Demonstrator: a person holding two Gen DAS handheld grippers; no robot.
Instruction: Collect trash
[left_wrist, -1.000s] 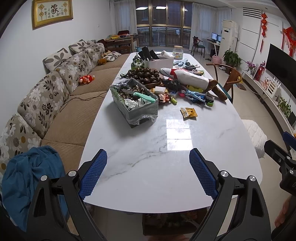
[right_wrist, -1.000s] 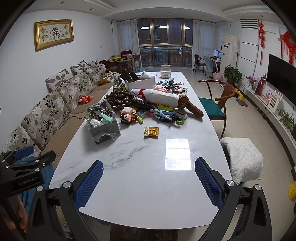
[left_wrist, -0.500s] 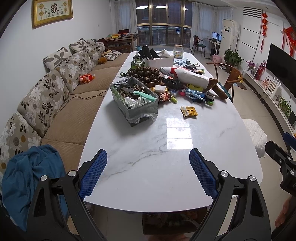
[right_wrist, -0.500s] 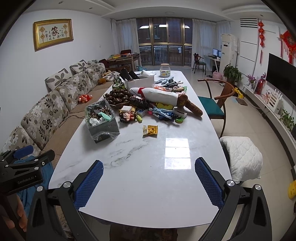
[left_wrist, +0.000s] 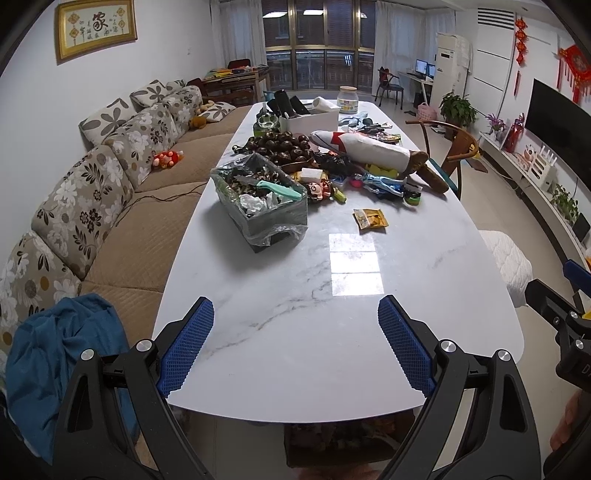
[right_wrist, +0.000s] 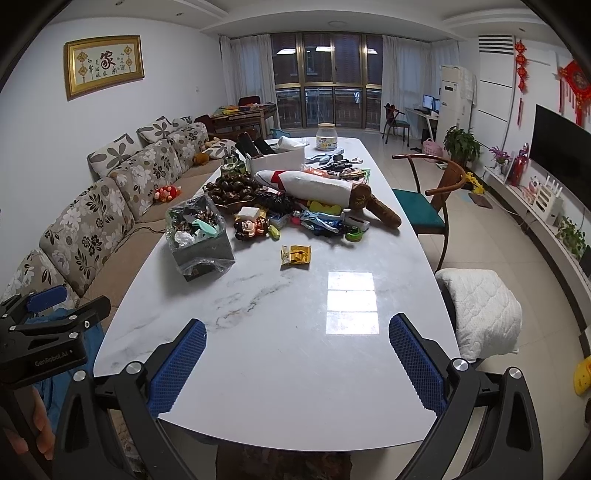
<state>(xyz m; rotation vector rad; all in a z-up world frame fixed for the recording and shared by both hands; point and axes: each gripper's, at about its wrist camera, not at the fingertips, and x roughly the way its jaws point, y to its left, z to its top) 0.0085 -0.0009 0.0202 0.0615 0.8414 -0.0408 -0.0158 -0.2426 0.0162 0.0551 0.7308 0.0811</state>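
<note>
A yellow snack wrapper (left_wrist: 370, 219) lies alone on the white marble table (left_wrist: 332, 332), right of a grey bin lined with clear plastic (left_wrist: 260, 201) that holds scraps and a teal knife. The wrapper (right_wrist: 295, 254) and the bin (right_wrist: 199, 236) also show in the right wrist view. My left gripper (left_wrist: 295, 347) is open and empty over the table's near end. My right gripper (right_wrist: 297, 365) is open and empty, also at the near end, far from the wrapper.
Behind the bin lies a clutter: a plate of chestnuts (left_wrist: 280, 146), a doll (left_wrist: 319, 190), a long white and brown plush (left_wrist: 373, 153), a white box (left_wrist: 310, 120), a jar (left_wrist: 348, 99). A sofa (left_wrist: 122, 206) runs along the left; a wooden chair (right_wrist: 428, 199) stands on the right.
Both views have shifted slightly; the table contents sit a little farther up and away. Both grippers stay open and empty.
</note>
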